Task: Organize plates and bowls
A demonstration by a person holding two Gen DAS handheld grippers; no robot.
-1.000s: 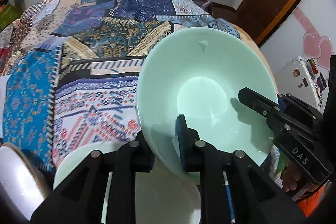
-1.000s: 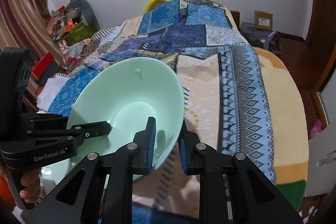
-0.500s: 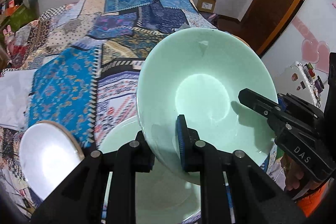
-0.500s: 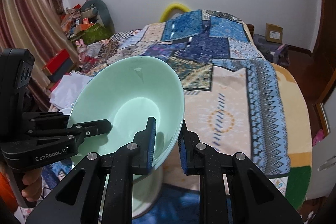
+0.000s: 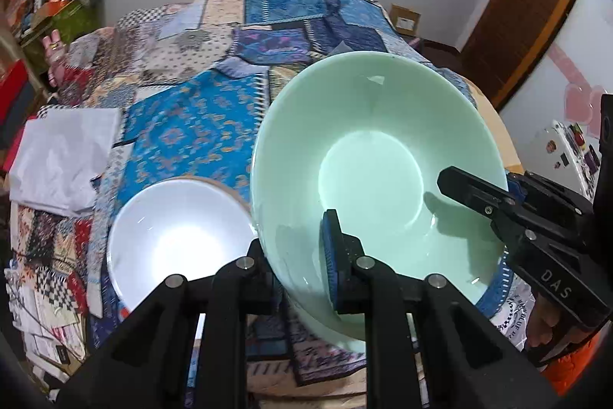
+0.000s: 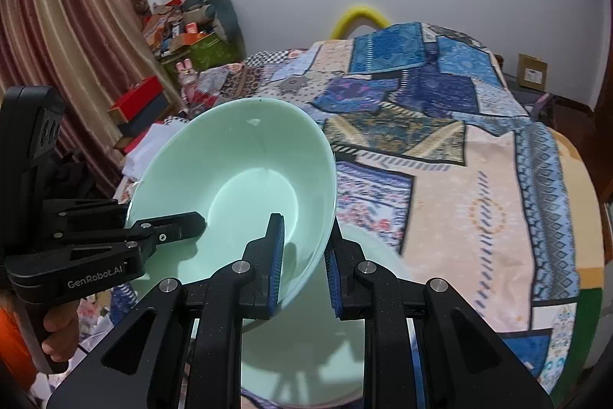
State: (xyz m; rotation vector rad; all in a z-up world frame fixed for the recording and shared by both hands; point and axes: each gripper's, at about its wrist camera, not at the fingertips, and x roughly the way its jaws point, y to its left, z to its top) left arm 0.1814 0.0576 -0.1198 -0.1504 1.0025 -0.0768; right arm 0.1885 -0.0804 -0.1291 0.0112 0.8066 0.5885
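A mint green bowl is held tilted in the air between both grippers. My left gripper is shut on its near rim; in the right wrist view it grips the bowl's left rim. My right gripper is shut on the opposite rim of the green bowl; in the left wrist view it comes in from the right. A second mint green dish lies below the held bowl. A white bowl sits on the bed to the left.
A patchwork quilt covers the bed. White cloth lies at the bed's left edge. Boxes and clutter stand by the curtain. A wooden door is at the right.
Both grippers have lifted the green bowl up and back from the bed. The white bowl has come fully into the left wrist view, and more of the room shows.
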